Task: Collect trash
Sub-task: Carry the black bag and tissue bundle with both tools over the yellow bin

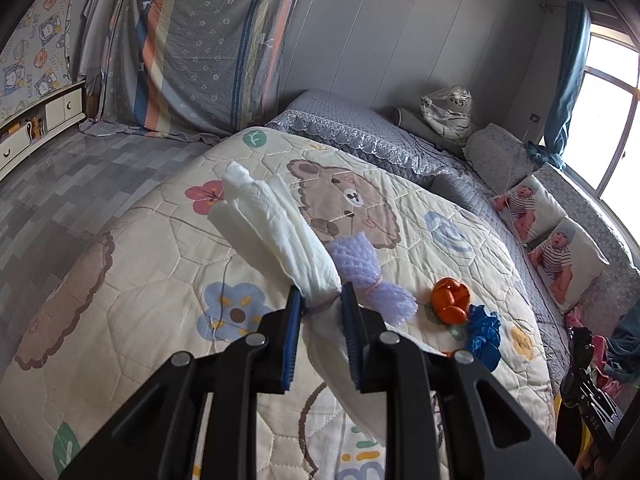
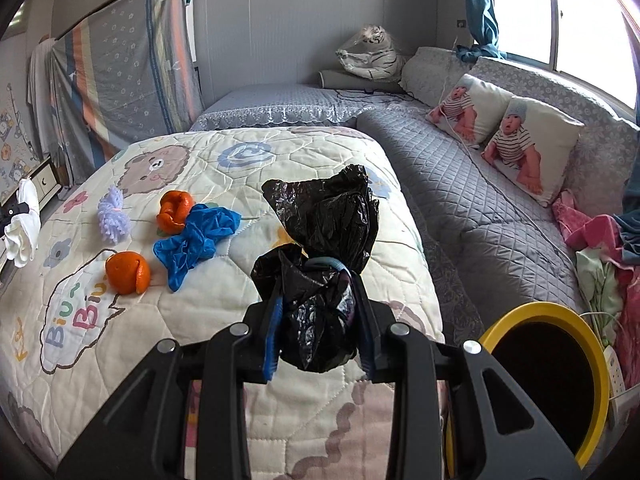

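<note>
My left gripper (image 1: 320,300) is shut on a white tissue wad (image 1: 276,232) and holds it above the cartoon quilt (image 1: 140,272); it also shows at the left edge of the right wrist view (image 2: 22,228). My right gripper (image 2: 320,304) is shut on a crumpled black plastic bag (image 2: 328,240) above the quilt (image 2: 280,152). On the quilt lie a purple foam net (image 2: 113,216), orange peel pieces (image 2: 174,212) (image 2: 127,273) and a blue glove (image 2: 200,236). In the left wrist view the net (image 1: 360,268), a peel (image 1: 450,300) and the glove (image 1: 484,336) lie right of the fingers.
A yellow-rimmed bin with a dark opening (image 2: 548,384) stands low right beside the bed. A grey quilted sofa (image 2: 480,208) carries baby-print pillows (image 2: 532,144) and a bagged tiger toy (image 2: 372,56). Clothes (image 2: 600,248) pile at the right. A striped sheet (image 1: 200,40) hangs behind.
</note>
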Demonstrator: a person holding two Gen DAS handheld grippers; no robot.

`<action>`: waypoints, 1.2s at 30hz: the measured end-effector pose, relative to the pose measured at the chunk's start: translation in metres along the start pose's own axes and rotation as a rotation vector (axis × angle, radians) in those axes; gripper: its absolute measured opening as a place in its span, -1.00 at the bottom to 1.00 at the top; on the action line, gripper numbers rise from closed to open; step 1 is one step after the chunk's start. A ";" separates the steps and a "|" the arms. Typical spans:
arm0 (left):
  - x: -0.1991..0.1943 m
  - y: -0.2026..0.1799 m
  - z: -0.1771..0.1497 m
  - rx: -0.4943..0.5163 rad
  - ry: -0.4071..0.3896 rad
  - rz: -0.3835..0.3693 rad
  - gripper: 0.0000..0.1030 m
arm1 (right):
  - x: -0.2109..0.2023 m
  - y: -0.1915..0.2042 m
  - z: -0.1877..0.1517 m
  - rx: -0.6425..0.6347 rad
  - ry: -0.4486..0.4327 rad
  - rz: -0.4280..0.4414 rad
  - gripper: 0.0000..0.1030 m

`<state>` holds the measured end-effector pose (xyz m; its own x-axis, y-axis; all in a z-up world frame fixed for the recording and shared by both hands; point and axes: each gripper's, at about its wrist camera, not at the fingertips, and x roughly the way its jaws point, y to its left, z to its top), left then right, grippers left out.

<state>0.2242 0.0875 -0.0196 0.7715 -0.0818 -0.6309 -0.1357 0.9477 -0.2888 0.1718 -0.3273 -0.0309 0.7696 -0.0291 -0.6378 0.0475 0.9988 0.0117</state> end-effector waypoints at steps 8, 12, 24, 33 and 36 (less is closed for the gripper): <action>-0.002 -0.043 -0.002 0.075 -0.010 -0.050 -0.63 | -0.019 -0.039 -0.012 0.075 -0.019 -0.047 -0.43; -0.002 -0.072 -0.005 0.125 -0.006 -0.091 -0.63 | -0.027 -0.059 -0.018 0.116 -0.032 -0.074 -0.43; 0.005 -0.185 -0.028 0.305 0.029 -0.276 -0.63 | -0.051 -0.124 -0.042 0.242 -0.050 -0.183 -0.43; 0.010 -0.273 -0.060 0.447 0.079 -0.430 -0.63 | -0.064 -0.172 -0.064 0.337 -0.052 -0.259 -0.43; 0.010 -0.302 -0.076 0.506 0.097 -0.491 -0.63 | -0.065 -0.185 -0.072 0.363 -0.042 -0.277 -0.43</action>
<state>0.2256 -0.2231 0.0065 0.6075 -0.5408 -0.5818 0.5367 0.8194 -0.2013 0.0671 -0.5070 -0.0471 0.7214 -0.3018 -0.6233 0.4694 0.8749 0.1195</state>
